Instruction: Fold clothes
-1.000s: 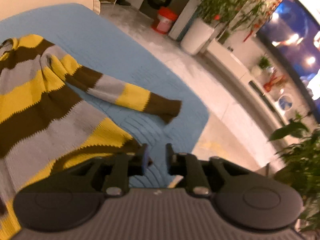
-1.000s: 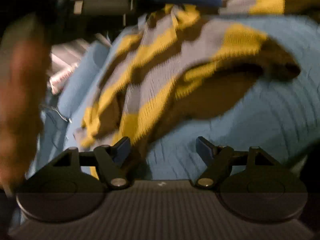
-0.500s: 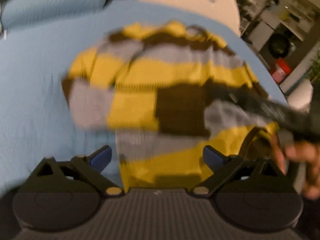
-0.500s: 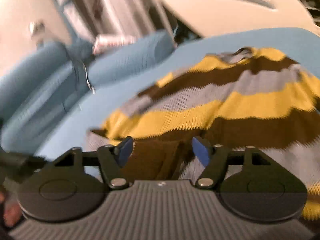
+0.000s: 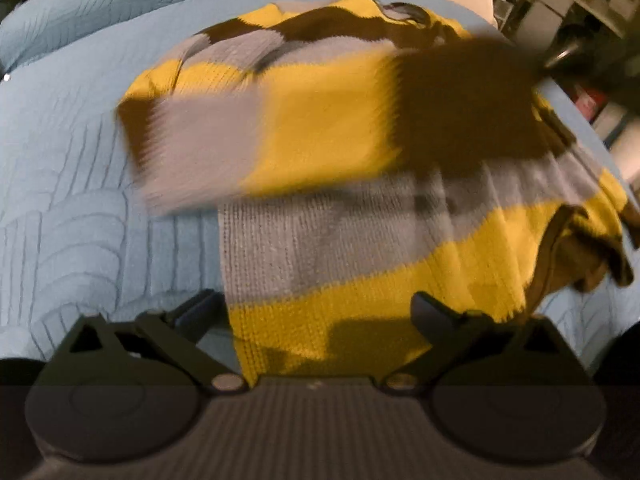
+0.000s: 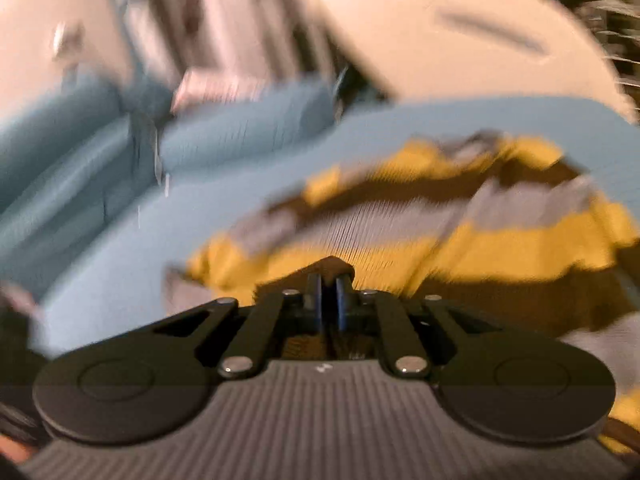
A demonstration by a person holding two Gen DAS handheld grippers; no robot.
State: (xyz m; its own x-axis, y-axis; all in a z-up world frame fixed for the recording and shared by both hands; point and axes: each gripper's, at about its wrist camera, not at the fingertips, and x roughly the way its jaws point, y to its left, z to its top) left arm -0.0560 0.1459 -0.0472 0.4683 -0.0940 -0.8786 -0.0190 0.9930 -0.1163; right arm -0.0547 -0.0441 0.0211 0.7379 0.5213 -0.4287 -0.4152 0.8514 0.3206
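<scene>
A knitted sweater point(image 5: 340, 208) with yellow, grey and brown stripes lies on a light blue quilted bed cover point(image 5: 80, 200). One sleeve point(image 5: 224, 144) is blurred and lies folded across the body. My left gripper point(image 5: 320, 312) is open, its fingers straddling the sweater's bottom hem. In the right wrist view the sweater point(image 6: 460, 240) is blurred. My right gripper point(image 6: 329, 292) has its jaws nearly together at a brown part of the sweater; the pinch itself is hidden.
A blue pillow point(image 5: 100, 4) lies at the bed's far left. A white rounded chair back point(image 6: 460, 32) stands behind the bed. Shelves and clutter point(image 5: 580, 20) are at the far right.
The left gripper opened and turned from the bed's side to face the sweater's hem. The sleeve was swung across the body. The right gripper closed from wide open.
</scene>
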